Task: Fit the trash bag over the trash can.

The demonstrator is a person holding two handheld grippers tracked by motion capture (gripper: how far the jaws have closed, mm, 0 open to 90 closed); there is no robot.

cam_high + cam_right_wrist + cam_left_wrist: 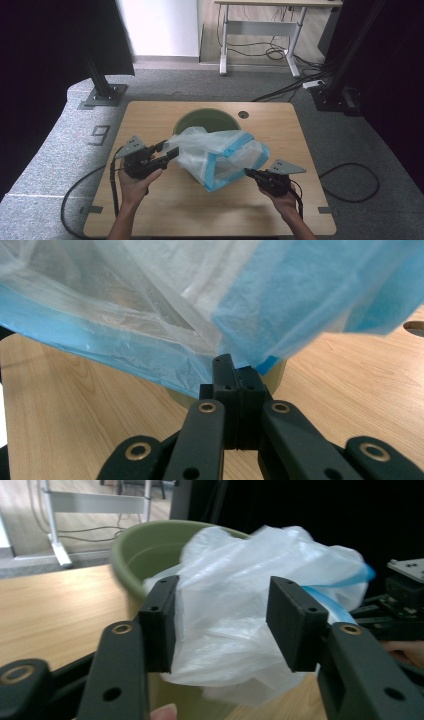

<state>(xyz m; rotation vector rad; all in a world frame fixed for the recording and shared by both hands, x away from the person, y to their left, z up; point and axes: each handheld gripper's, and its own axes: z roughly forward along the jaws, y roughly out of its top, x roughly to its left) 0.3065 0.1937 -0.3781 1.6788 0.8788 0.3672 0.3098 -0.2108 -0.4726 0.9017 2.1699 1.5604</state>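
The plastic bin liner (pixel 220 152) lies draped over the green bin (pixel 205 120), only partly seated. The right gripper (pixel 250 173) pinches its blue hem; the left gripper (pixel 222 625) stands parted, bag between the pads, unpressed. Risk: with one grip only, the liner could slide off the rim.

Wood table (pixel 150 210) w/ a round cable hole (pixel 243 114) near its far edge, on grey carpet (pixel 60 150). Marker "9" (pixel 99 134) on the floor to the left. Another desk (pixel 260 35) at the back, cables (pixel 270 52) tangled under it. Black posts (pixel 100 80) on base plates either side, dark curtains (pixel 45 75) behind.
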